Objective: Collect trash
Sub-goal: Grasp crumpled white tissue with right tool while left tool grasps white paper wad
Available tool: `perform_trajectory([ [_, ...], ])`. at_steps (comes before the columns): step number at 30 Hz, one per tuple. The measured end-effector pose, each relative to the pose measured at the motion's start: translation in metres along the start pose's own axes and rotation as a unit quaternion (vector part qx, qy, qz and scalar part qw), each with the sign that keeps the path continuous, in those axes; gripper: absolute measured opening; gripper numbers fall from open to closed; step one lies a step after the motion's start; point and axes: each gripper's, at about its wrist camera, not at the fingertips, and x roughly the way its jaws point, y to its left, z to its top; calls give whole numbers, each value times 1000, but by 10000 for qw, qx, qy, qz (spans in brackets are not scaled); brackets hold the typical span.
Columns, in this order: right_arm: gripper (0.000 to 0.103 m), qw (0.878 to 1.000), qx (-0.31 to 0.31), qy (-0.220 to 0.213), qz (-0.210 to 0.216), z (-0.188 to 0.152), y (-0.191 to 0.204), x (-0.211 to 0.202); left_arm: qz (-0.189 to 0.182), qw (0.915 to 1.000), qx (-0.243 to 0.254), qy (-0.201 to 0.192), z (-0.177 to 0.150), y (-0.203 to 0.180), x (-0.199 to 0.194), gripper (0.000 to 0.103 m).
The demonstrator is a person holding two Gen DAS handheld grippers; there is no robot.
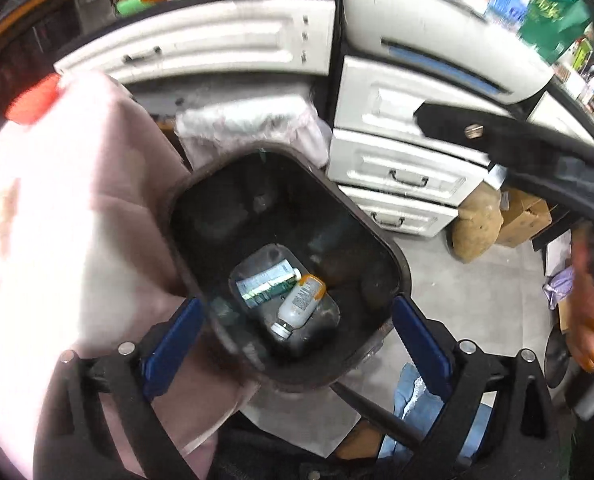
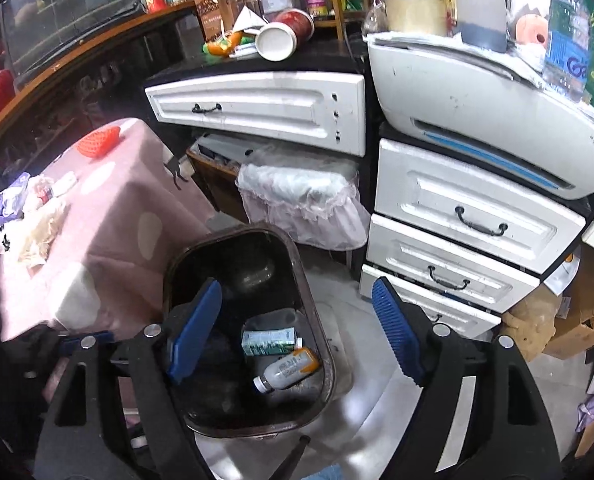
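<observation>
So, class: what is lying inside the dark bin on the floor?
Inside the dark bin lie a green-and-white carton and a pale bottle with an orange end. The shaded far corner is too dark to make out.

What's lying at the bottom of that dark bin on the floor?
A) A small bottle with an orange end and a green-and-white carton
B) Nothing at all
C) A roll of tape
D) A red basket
A: inside the dark bin a small bottle with an orange end lies beside a green-and-white carton; the left wrist view shows the same two items.
</observation>
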Motion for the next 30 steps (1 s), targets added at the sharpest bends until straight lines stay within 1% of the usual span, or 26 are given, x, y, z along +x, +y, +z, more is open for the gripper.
perform_trajectory([
  [3, 82, 9999, -22, -100, 34, 5, 4, -6, 23, 9997, -77, -232, -10, 10, -29, 95],
  [7, 83, 9996, -89, -199, 204, 9, 16, -15, 136, 9980, -199, -591, -19, 30, -66, 95],
  [9, 83, 9989, -221, -268, 304, 9, 29, -21, 285, 9957, -233, -845, -24, 41, -87, 95],
  [12, 87, 9971, -443, -386, 484, 11, 53, -31, 439, 9914, -344, -1187, -32, 61, -120, 98],
  [14, 88, 9951, -612, -448, 642, 11, 72, -36, 564, 9880, -454, -1364, -36, 76, -135, 98],
  [17, 88, 9909, -891, -488, 885, 13, 102, -41, 893, 9814, -699, -1549, -48, 105, -153, 98],
  [19, 88, 9871, -1057, -497, 1096, 13, 124, -43, 1018, 9780, -858, -1608, -57, 122, -162, 98],
  [22, 88, 9808, -1349, -455, 1336, 10, 157, -43, 1228, 9734, -1107, -1585, -73, 150, -168, 98],
  [25, 88, 9731, -1670, -399, 1537, 5, 188, -42, 1442, 9692, -1353, -1471, -93, 180, -171, 98],
  [30, 88, 9562, -2205, -237, 1911, -6, 241, -38, 1692, 9608, -1776, -1293, -128, 224, -174, 98],
])
